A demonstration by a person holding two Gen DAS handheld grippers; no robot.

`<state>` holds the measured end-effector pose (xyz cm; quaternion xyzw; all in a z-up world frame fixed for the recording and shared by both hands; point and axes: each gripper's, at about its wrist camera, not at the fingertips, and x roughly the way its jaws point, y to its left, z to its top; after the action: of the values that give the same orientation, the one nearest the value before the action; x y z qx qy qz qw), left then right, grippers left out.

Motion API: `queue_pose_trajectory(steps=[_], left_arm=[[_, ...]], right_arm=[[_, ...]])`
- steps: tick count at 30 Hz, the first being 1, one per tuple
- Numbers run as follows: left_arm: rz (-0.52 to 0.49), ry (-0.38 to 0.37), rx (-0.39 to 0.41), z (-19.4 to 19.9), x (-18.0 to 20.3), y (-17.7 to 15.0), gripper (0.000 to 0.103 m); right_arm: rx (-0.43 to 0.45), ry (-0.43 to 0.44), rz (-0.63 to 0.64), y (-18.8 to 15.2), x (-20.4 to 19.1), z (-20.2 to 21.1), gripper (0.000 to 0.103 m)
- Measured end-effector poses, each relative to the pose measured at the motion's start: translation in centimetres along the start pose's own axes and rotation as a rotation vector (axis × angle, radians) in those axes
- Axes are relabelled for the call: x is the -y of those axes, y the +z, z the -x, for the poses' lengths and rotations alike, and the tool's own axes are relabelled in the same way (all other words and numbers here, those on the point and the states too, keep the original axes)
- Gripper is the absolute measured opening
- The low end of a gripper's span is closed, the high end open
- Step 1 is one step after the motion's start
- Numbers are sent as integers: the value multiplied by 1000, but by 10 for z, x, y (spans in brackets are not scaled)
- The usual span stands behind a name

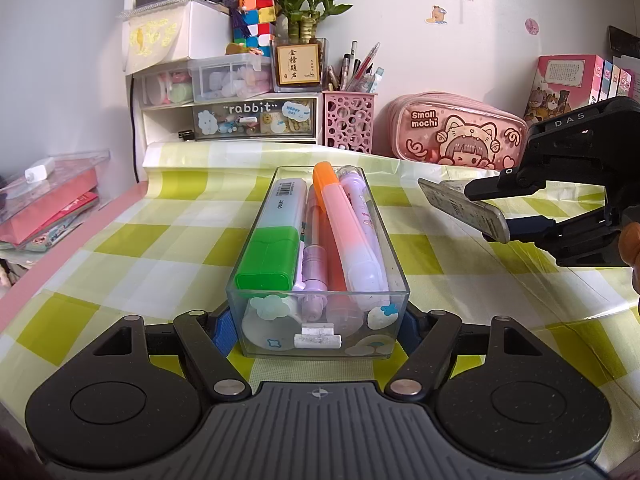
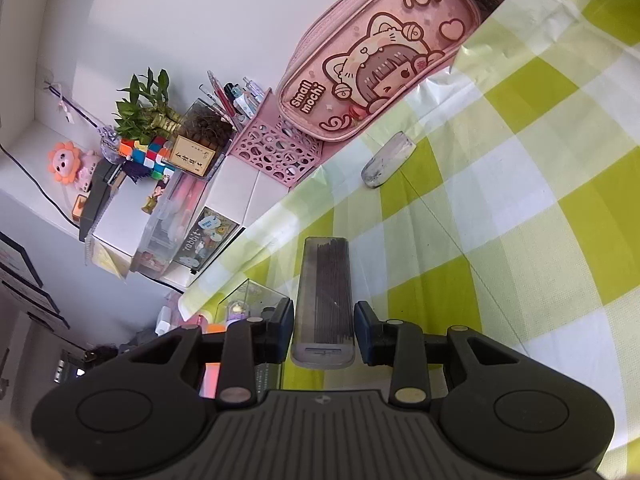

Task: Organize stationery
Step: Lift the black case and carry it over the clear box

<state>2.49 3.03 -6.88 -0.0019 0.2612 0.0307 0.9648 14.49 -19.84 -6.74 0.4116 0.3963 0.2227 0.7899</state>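
A: Near the desk's front edge, what does the left gripper (image 1: 318, 326) hold?

B: Its two fingers sit against the side walls of the clear organizer box (image 1: 256, 236), spread about as wide as the box and clamped on its near end. The box stands on the checked tablecloth (image 1: 160, 240), long side running away toward the back wall.

A: And inside it?

B: From left to right: a green-capped highlighter (image 1: 272, 240), a slim lilac pen (image 1: 314, 264), an orange-capped pink marker (image 1: 340, 232) and a lilac marker (image 1: 366, 240).

A: Further right?

B: The right gripper (image 1: 500, 216) hangs above the cloth, right of the box and apart from it. It is closed narrowly on a pencil lead case (image 1: 464, 210), which juts out toward the box, tilted.

A: Does its own camera add anything?

B: Yes. There the right gripper (image 2: 323, 328) shows both pads pressed to the lead case (image 2: 326, 292), dark leads visible through it. A worn grey eraser (image 2: 388, 159) lies on the cloth near the back edge, just before the pink pencil pouch (image 2: 372, 64); the left camera does not show it. The box's far corner (image 2: 248, 300) peeks in at lower left.
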Motion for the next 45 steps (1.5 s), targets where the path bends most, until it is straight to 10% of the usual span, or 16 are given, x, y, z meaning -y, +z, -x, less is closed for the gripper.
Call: queue_pose_trajectory(steps=[11,28,45], left_arm=[[0,0,0,0,0,0,73],[0,0,0,0,0,0,73],[1,0,0,0,0,0,73]], right_arm=[[-47,147,2,-16,-36,1,20],[-114,149,101,-41,-63,-21,20],[-202,178,-216,-42,-63,-22,20]])
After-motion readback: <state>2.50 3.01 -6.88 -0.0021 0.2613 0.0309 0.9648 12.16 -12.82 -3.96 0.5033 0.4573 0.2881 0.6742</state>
